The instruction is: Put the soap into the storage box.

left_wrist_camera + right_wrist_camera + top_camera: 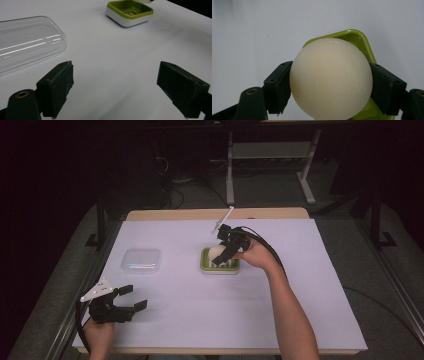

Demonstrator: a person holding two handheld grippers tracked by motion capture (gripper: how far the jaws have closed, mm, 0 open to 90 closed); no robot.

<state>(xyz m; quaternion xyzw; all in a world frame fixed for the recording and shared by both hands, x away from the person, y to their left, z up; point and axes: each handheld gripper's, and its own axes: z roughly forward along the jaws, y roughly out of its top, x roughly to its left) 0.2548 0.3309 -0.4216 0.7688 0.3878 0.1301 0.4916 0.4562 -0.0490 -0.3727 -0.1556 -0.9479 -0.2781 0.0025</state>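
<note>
Two grippers work over a white sheet covering the table. From the high view, the right gripper is tipped down over a green dish near the middle of the sheet, and a cream-white soap sits between its jaws, directly above the dish's left half. A clear lid lies flat well to the left of the dish, apart from it. The left gripper rests nearer the person than the lid, well apart from the dish, its jaws spread and holding nothing.

Along the left gripper view, the two black jaws stand wide with bare sheet between them. The lid lies ahead to the left of the jaws, and the dish stands far ahead, its green tray set in a white base.

Along the right gripper view, the rounded soap is pinched between the jaws, one pad pressed to each flank. The dish shows behind and beneath the soap. Whether the soap touches the dish I cannot tell.
</note>
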